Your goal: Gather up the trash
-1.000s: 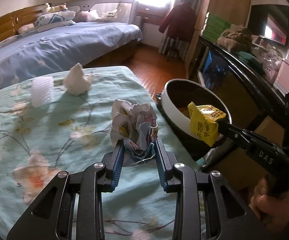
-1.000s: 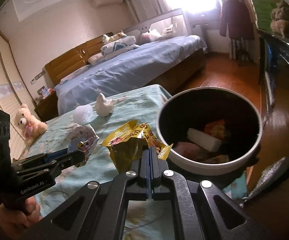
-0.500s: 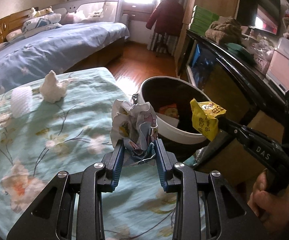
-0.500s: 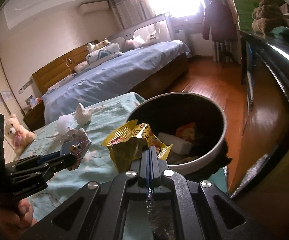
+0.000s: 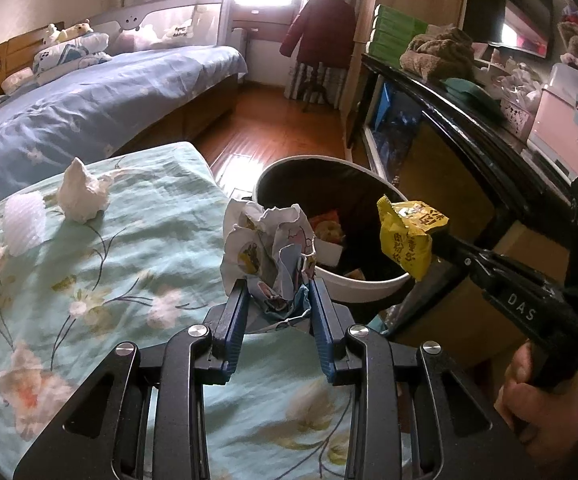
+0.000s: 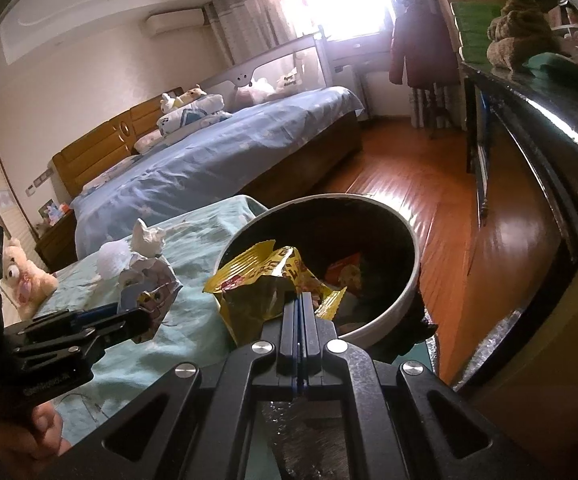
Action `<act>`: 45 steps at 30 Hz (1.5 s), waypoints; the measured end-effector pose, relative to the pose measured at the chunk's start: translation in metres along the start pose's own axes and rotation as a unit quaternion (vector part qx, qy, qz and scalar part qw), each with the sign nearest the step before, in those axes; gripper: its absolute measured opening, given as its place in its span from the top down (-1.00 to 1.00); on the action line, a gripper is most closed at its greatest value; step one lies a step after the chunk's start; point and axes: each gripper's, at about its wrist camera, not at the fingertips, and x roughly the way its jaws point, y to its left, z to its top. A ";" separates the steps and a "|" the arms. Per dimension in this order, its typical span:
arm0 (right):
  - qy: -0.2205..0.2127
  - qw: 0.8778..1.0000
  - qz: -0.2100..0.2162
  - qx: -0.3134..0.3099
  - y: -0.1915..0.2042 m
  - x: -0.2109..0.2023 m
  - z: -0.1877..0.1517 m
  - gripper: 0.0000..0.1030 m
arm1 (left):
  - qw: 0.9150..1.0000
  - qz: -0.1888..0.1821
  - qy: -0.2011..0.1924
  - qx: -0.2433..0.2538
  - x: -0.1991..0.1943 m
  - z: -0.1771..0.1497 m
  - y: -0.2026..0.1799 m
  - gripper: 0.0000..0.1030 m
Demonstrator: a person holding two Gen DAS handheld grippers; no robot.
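Note:
My left gripper (image 5: 277,292) is shut on a crumpled printed paper ball (image 5: 265,244), held above the edge of the floral bed cover beside the bin. My right gripper (image 6: 301,300) is shut on a yellow snack wrapper (image 6: 261,284), held over the near rim of the round bin (image 6: 405,300). The left wrist view shows that wrapper (image 5: 407,232) over the bin's right rim, pinched by the right gripper (image 5: 437,240). The bin (image 5: 369,292), white outside and dark inside, holds several bits of trash. A white tissue wad (image 5: 83,196) and a white ridged piece (image 5: 23,220) lie on the cover.
The floral bed cover (image 5: 89,300) fills the left. A dark cabinet (image 5: 469,120) loaded with boxes and cloth runs along the right, close behind the bin. Wooden floor (image 6: 417,184) lies beyond, with a blue bed (image 6: 217,168) further back. A teddy bear (image 6: 25,280) sits at the left.
Both grippers have moved with their trash toward the bin: it now sits larger and more central in the right wrist view, and the wrapper hangs over its rim. Neither grip has altered.

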 end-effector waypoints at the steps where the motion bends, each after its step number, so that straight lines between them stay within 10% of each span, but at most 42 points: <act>1: -0.001 1.000 -0.001 0.000 -0.001 0.000 0.000 1.00 | 1.000 0.000 0.000 0.001 0.000 0.001 -0.001 0.43; 45: 0.039 0.998 -0.044 0.002 -0.028 0.056 0.032 0.98 | 0.999 -0.009 0.031 0.034 0.059 0.038 -0.029 0.43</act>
